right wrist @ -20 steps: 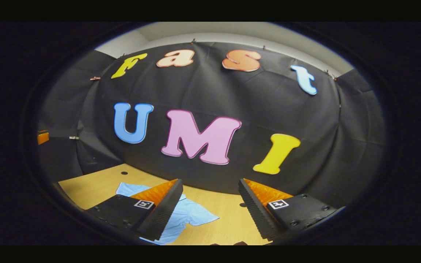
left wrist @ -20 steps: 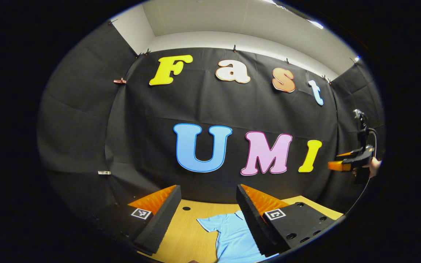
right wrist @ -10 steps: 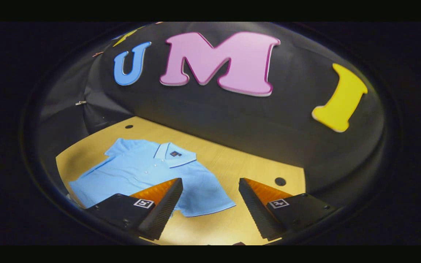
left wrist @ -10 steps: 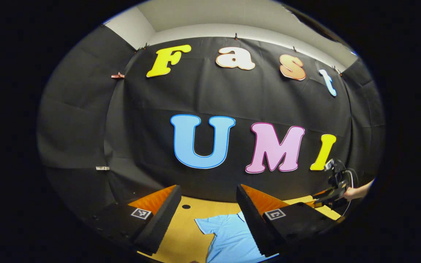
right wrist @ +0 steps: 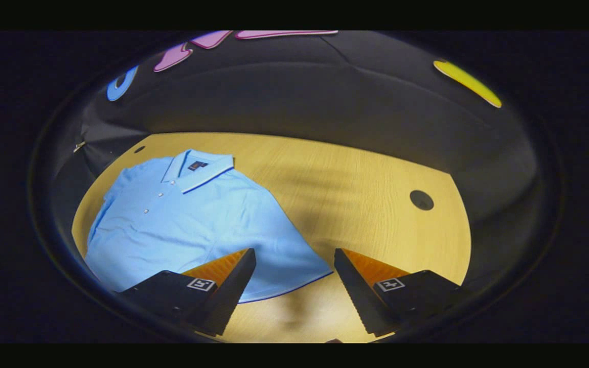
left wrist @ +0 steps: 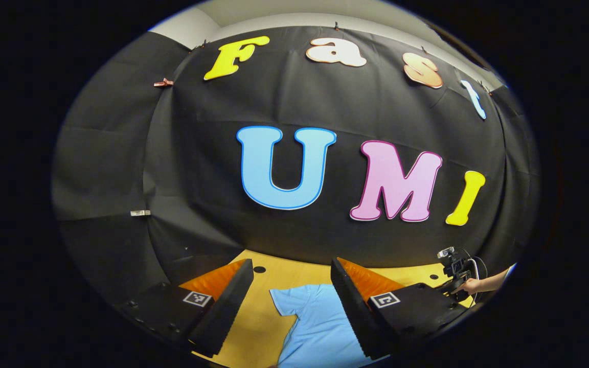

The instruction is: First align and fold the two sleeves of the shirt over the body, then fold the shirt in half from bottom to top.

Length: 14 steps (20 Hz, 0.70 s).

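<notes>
- Shirt lies flat, face up on the tabletop, collar toward the far wall, sleeves out to the sides
- Likely light, soft and limp; it will sag and crease, so the sleeve hem or cuff corner looks the best hold
- Right gripper hangs above the near sleeve, fingers spread, holding nothing
- Left gripper is above the other sleeve, fingers spread, empty
- A hand shows at the tabletop's far right

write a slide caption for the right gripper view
Open right gripper above a blue shirt's sleeve on the table.
</notes>
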Motion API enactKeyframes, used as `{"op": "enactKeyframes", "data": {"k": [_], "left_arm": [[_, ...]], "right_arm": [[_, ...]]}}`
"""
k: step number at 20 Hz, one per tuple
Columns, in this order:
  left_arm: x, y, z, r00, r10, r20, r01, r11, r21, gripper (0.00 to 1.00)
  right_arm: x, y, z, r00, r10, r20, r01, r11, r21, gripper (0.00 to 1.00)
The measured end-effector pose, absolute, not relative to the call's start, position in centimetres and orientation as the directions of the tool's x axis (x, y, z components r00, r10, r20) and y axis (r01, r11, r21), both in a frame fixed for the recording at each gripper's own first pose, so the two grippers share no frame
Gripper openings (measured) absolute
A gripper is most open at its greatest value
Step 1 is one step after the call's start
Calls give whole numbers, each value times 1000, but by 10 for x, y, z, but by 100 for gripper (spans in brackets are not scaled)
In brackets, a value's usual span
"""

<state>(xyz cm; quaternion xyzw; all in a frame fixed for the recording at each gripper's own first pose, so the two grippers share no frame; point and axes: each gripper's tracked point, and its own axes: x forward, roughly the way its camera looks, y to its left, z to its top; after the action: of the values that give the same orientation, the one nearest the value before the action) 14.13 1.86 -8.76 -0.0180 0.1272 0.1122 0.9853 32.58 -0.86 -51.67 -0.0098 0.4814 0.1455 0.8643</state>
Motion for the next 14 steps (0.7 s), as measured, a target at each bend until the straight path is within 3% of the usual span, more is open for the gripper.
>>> {"op": "enactKeyframes", "data": {"k": [2,4,8,9,10,11,12,14], "left_arm": [[142,28,-86,945,213,-250,-223,975,-9,97],[144,37,-97,939,212,-272,-226,974,-19,97],[149,49,-109,931,210,-298,-241,968,-70,97],[149,55,-108,931,215,-295,-247,966,-75,96],[150,58,-110,930,221,-294,-253,964,-77,97],[150,62,-112,929,224,-295,-257,963,-79,97],[152,65,-114,929,222,-297,-256,963,-81,97],[158,68,-125,936,192,-295,-221,973,-67,97]], "right_arm": [[317,-13,-537,450,211,-868,-243,964,108,98],[327,-10,-544,476,200,-857,-198,973,118,93],[328,-4,-530,502,159,-850,-201,977,64,12],[329,3,-525,510,169,-843,-221,973,61,6],[332,13,-514,531,199,-823,-244,967,76,12],[335,24,-498,551,235,-801,-266,959,98,7],[337,40,-482,562,280,-778,-292,948,130,12],[337,74,-455,561,372,-740,-351,916,194,7]]}}
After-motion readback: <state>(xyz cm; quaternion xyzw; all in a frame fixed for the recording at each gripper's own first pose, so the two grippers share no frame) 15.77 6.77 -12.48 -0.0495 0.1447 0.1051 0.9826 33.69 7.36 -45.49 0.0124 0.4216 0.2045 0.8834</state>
